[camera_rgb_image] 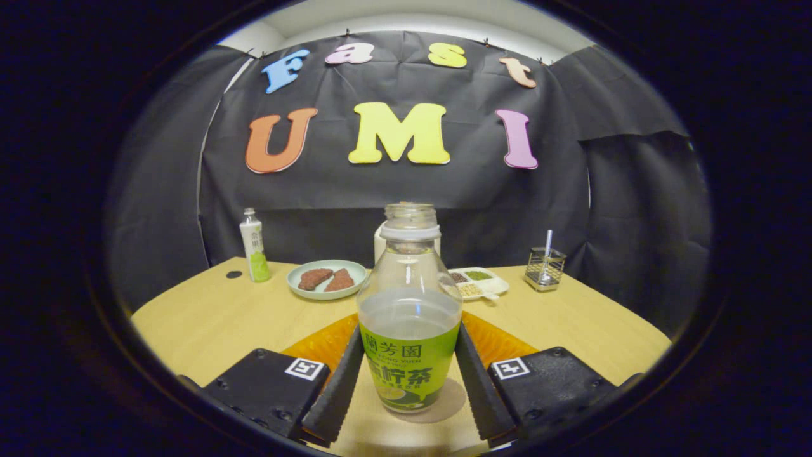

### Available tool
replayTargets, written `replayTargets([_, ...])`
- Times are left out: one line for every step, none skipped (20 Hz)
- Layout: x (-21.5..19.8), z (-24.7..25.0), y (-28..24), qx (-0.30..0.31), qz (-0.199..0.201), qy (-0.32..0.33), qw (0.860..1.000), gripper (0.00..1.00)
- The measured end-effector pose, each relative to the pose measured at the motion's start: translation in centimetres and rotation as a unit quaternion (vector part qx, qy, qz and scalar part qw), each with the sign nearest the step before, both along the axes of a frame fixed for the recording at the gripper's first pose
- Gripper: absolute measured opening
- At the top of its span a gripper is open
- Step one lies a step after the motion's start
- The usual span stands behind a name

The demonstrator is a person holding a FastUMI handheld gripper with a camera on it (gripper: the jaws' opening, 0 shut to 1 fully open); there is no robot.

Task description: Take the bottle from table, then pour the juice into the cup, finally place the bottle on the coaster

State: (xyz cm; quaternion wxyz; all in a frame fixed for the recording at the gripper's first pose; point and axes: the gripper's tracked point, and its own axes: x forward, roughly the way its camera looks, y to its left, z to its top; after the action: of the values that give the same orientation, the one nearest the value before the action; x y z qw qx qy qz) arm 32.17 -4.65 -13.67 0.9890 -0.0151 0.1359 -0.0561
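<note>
A clear bottle (409, 343) with a green label stands upright on the wooden table (209, 317). It has no cap and is about half full of pale juice. My gripper (408, 330) is shut on it, with both fingers pressed against the sides of the label. An orange coaster (323, 343) lies on the table just beyond the fingers, partly hidden by them and by the bottle. A white cup (379, 244) stands further back; the bottle's neck hides most of it.
At the back left stands a small white-and-green bottle (254, 254). A pale green plate (327, 279) with two brown pieces lies beside it. A white divided dish (480, 282) and a wire holder (544, 268) sit at the back right.
</note>
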Motion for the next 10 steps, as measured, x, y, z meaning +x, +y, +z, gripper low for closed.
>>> replayTargets([0.0,-0.4,-0.1,0.003,-0.002,0.006,1.000,0.81])
replayTargets([0.1,-0.6,-0.3,0.006,-0.007,0.010,1.000,0.82])
replayTargets([0.2,-0.7,-0.4,0.008,-0.013,0.011,1.000,0.82])
replayTargets([0.1,-0.9,-0.6,0.009,-0.018,0.012,1.000,0.82])
replayTargets([0.2,-1.1,-0.5,0.009,-0.021,0.012,1.000,0.82])
replayTargets([0.2,-1.3,-0.8,0.009,-0.026,0.013,1.000,0.82])
replayTargets([0.2,-1.5,-0.7,0.012,-0.026,0.012,1.000,0.82])
replayTargets([0.2,-1.3,-0.8,0.016,-0.028,0.008,0.999,0.82])
replayTargets([0.2,-1.4,-0.9,0.021,-0.029,0.005,0.999,0.82])
replayTargets([0.3,-1.4,-1.0,0.024,-0.029,0.002,0.999,0.82])
